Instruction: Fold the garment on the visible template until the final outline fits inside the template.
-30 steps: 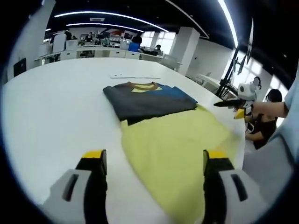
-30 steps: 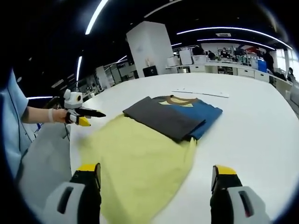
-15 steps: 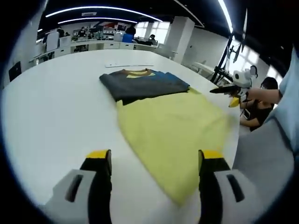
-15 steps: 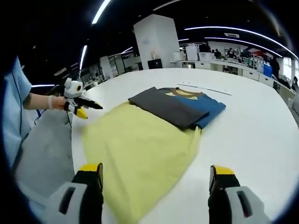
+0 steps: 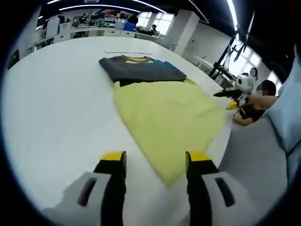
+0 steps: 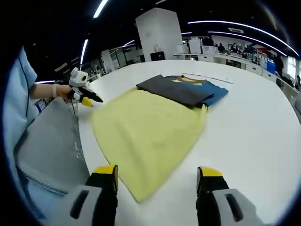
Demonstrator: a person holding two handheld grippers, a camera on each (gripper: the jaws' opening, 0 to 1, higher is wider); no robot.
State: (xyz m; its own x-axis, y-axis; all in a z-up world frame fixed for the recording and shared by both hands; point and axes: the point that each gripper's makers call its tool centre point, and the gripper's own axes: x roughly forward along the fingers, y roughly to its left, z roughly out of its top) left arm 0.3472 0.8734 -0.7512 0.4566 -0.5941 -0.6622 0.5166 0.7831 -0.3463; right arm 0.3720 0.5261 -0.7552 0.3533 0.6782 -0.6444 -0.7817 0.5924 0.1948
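A yellow garment [image 5: 164, 115] lies spread flat on the white table [image 5: 56, 103]. Its near corner reaches in between the jaws of my left gripper [image 5: 155, 162], which is open and holds nothing. Beyond it, a folded dark grey and blue garment [image 5: 141, 68] overlaps the yellow one's far edge. In the right gripper view the yellow garment [image 6: 150, 127] again ends in a corner between the jaws of my right gripper [image 6: 157, 175], which is also open. The folded dark garment [image 6: 186, 87] lies behind. Each gripper shows from the side in the other's view: the right gripper [image 5: 233, 94] and the left gripper [image 6: 83, 94].
A thin pale strip [image 5: 127, 51] lies on the table past the dark garment. The person's light blue sleeve [image 6: 21, 99] and grey clothing [image 6: 47, 136] sit at the table's edge. Desks, a white pillar [image 6: 162, 30] and people stand far behind.
Both cameras have come lower and closer to the yellow garment's near edge. The jaws of both grippers stand a little narrower than before. The garments lie as they did.
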